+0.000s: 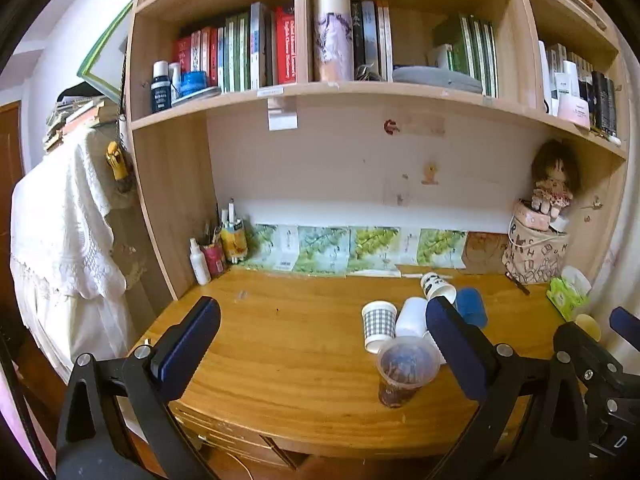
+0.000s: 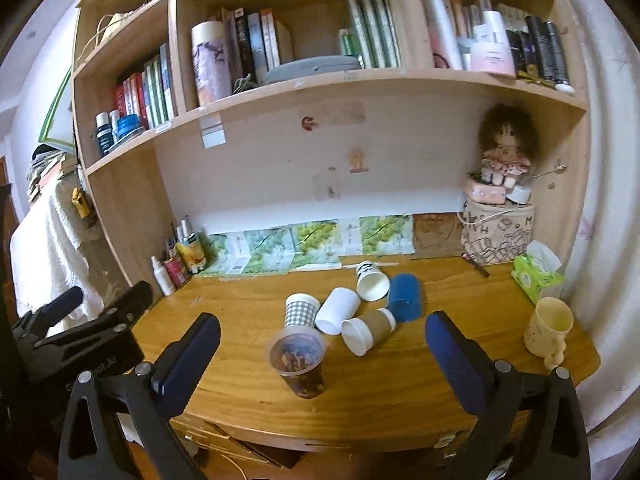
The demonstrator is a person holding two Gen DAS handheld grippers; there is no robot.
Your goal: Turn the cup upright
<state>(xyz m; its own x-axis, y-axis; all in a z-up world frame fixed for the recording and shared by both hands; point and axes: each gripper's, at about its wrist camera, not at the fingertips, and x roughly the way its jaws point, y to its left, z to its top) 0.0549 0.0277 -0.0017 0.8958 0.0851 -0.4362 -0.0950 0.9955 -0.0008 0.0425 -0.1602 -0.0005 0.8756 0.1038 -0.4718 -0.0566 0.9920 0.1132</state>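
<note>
Several cups cluster on the wooden desk. A clear plastic cup with dark contents stands upright at the front. Behind it a checked cup stands upside down. A white cup, a brown-sleeved cup, a patterned white cup and a blue cup lie on their sides. My right gripper is open, held before the desk edge. My left gripper is open, left of the cups; the clear cup, checked cup and white cup show there.
A cream mug stands upright at the right desk edge. A green tissue pack, a printed bag with a doll, and bottles in the back left corner line the desk. Bookshelves hang above.
</note>
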